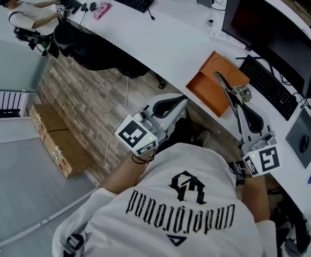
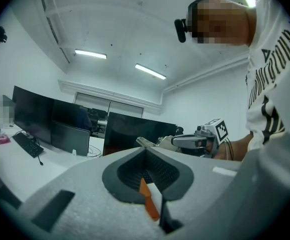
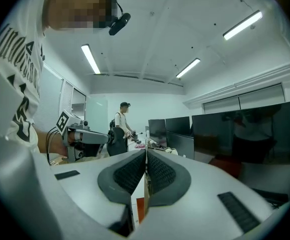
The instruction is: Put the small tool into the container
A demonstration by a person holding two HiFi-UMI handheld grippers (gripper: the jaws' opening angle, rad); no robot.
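Both pairs of fingers are pressed together: the left gripper [image 1: 181, 100] on nothing, the right gripper [image 1: 241, 99] pinching the small tool [image 2: 145, 143]. Its own view barely shows the tool. The left gripper view shows a metal sliver, and the head view places it at the orange container's [image 1: 206, 90] 3 o'clock edge.

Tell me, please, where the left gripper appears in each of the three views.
Head view: the left gripper is just left of centre, pointing up and to the right towards the desk.
Left gripper view: the left gripper is seen from behind, in the lower middle, with its jaws together.
Right gripper view: the left gripper is left of centre, seen side-on.
Shared landmark: the dark monitors.
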